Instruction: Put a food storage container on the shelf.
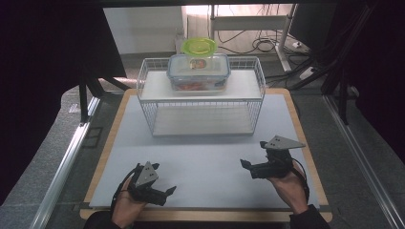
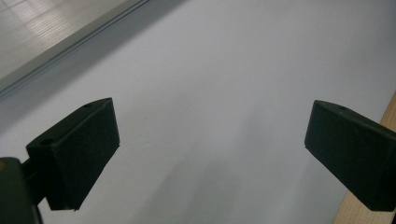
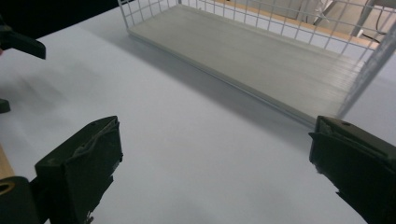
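High view first: we hold both grippers low over the near edge of the tabletop [image 1: 200, 157], the left gripper [image 1: 165, 191] by the near left corner and the right gripper [image 1: 250, 167] by the near right, each with jaws spread wide and nothing between them. We read this as a resting stance, hands parked well apart from the work so the middle of the tabletop lies free for a reach forward. What we would go for sits at the far side: a clear box [image 1: 198, 71] with a blue-rimmed lid stands on the top shelf of a white wire rack [image 1: 143, 90], with a green lid [image 1: 199, 46] resting on it or just behind; we cannot tell which. Raised like that, the box is easy to approach from the front and above. Right gripper view looks along its own released jaws toward the rack's lower shelf [image 3: 261, 60], which lies bare, and the left gripper's fingertip [image 3: 23, 44] shows at the far left. Left gripper view has only pale tabletop [image 2: 210, 70] between its open jaws. Nothing lies between us and the rack; its raised wire rim around the top shelf is the one thing to clear.
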Demonstrator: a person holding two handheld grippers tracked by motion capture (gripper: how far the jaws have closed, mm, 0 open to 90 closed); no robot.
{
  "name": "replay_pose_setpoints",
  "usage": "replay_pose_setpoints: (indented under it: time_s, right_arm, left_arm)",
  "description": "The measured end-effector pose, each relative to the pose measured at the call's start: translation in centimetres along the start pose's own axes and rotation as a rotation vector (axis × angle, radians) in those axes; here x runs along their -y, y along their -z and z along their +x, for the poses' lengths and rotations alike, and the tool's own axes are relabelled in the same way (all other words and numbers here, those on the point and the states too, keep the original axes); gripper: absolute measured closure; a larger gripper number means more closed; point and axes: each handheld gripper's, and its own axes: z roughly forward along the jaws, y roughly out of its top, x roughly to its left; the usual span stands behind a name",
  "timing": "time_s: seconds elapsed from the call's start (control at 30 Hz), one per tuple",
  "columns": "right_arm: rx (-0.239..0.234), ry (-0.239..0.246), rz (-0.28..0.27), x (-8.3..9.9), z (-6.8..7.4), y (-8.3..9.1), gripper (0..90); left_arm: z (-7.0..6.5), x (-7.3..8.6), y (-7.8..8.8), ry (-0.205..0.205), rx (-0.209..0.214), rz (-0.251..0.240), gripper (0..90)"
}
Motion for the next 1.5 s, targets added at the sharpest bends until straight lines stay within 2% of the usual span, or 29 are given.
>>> replay_pose_setpoints:
  time_s: [0.27, 0.53, 0.87, 1.17, 1.37, 1.5]
  right_arm:
    - [0.02, -0.024, 0.023, 1.8, -0.4, 0.4, 2.8]
    - [0.062, -0.048, 0.039, 3.8, -0.9, 0.7, 2.3]
    - [0.088, -0.038, 0.067, 5.4, -1.0, 0.5, 2.3]
    - [0.091, -0.039, 0.119, 6.6, -1.4, -0.3, 2.3]
    - [0.082, -0.074, 0.166, 7.5, -1.6, -1.3, 2.3]
    - [0.082, -0.078, 0.18, 7.7, -1.6, -1.6, 2.3]
  left_arm:
    - [0.0, 0.0, -0.1, -0.002, 0.001, 0.003, 2.9]
    - [-0.1, 0.0, -0.2, -0.008, 0.0, 0.009, 2.8]
    - [-0.1, 0.1, -0.3, -0.017, -0.002, 0.016, 2.8]
    - [-0.2, 0.1, -0.4, -0.02, 0.0, 0.022, 2.8]
    - [-0.3, 0.1, -0.5, -0.022, 0.002, 0.028, 2.8]
    - [-0.3, 0.1, -0.6, -0.027, 0.004, 0.033, 2.8]
